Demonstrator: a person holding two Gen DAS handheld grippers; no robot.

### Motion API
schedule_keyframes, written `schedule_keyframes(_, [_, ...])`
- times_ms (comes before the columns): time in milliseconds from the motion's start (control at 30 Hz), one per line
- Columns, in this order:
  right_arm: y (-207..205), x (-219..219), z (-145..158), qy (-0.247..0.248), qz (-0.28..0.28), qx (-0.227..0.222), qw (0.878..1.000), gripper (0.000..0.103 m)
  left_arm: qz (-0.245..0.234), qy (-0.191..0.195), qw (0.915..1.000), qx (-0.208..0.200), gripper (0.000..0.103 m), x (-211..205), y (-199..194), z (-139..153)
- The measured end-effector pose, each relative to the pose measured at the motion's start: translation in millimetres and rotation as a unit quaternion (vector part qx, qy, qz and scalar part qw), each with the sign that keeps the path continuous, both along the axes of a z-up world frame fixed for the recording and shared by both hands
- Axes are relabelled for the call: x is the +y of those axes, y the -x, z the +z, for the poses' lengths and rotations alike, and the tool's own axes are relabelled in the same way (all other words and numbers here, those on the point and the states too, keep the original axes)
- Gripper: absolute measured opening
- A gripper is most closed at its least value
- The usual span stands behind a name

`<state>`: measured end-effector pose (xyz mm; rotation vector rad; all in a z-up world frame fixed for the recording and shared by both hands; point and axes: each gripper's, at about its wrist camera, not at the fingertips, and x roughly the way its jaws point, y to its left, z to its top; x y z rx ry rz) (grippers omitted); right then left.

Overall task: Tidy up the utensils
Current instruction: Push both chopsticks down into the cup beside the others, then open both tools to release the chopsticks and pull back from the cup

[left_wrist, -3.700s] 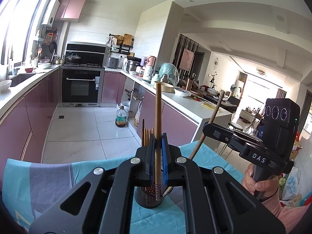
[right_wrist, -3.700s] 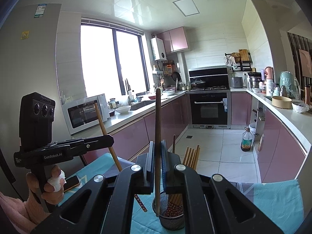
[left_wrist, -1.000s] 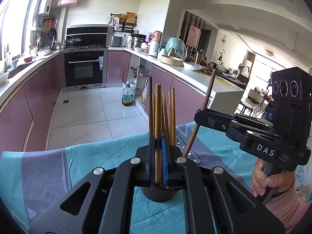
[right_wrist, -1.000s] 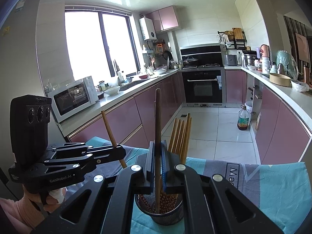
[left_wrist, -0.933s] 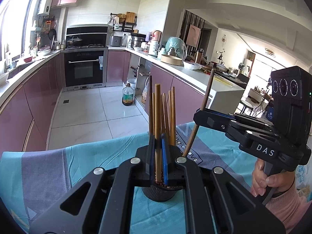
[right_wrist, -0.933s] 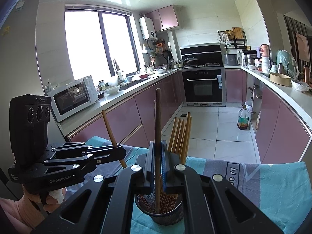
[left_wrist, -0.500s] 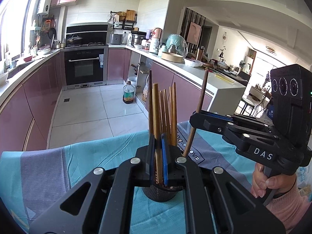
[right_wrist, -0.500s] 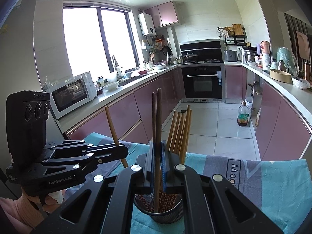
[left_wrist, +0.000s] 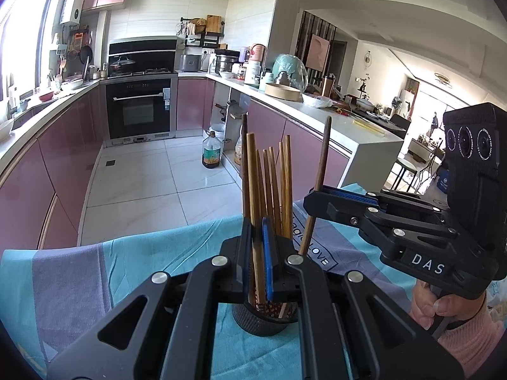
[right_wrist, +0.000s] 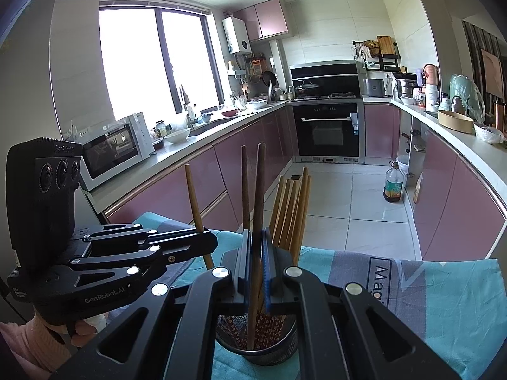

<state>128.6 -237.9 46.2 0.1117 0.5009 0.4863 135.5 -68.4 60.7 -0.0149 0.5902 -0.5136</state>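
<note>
Inspecting holder: black mesh utensil holder (right_wrist: 253, 353) stands upright on the cloth, directly below both sets of jaws.
Holder contents: a cluster of light wooden chopsticks (right_wrist: 291, 209) stands in it, fanned and leaning toward the far side; one dark chopstick (right_wrist: 244, 186) stands among them. Patterned lower ends are visible through the mesh.
Left gripper (left_wrist: 257, 253): jaws narrow, clamped on a light chopstick (left_wrist: 252, 171), held near upright, its lower end reaching inside the holder rim.
Right gripper (right_wrist: 256, 262): jaws narrow, clamped on a dark brown chopstick (right_wrist: 259, 190), near upright, tip down inside the holder.
Cross-view: from the left wrist camera the right gripper's chopstick tilts, its lower end at the holder's right side.
Support surface: teal and grey cloth (left_wrist: 152, 253) with printed lettering covers the table.
Hands: the right hand (left_wrist: 437, 304), in a pink sleeve, grips its tool handle.
Surroundings: kitchen with pink cabinets, oven (right_wrist: 328, 129), and microwave (right_wrist: 111, 148) on the counter.
</note>
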Motion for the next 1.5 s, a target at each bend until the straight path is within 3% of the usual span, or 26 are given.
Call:
schedule_keyframes(1200, [-21.6, 0.7, -9.7, -0.006, -0.023, 0.027, 0.999, 0.007, 0.003, -0.008, 0.9997, 0.021, 0.008, -0.8, -21.4, -25.0])
schedule_keyframes(1300, [-17.4, 0.2, -11.3, -0.008, -0.022, 0.028, 0.999, 0.009, 0.006, -0.006, 0.9997, 0.022, 0.016, 1.9, -19.2, -28.8])
schedule_keyframes(1500, [-4.0, -4.2, -18.0, -0.013, -0.026, 0.028, 0.999, 0.027, 0.028, -0.006, 0.9995, 0.008, 0.041, 17.3, -7.5, -33.2])
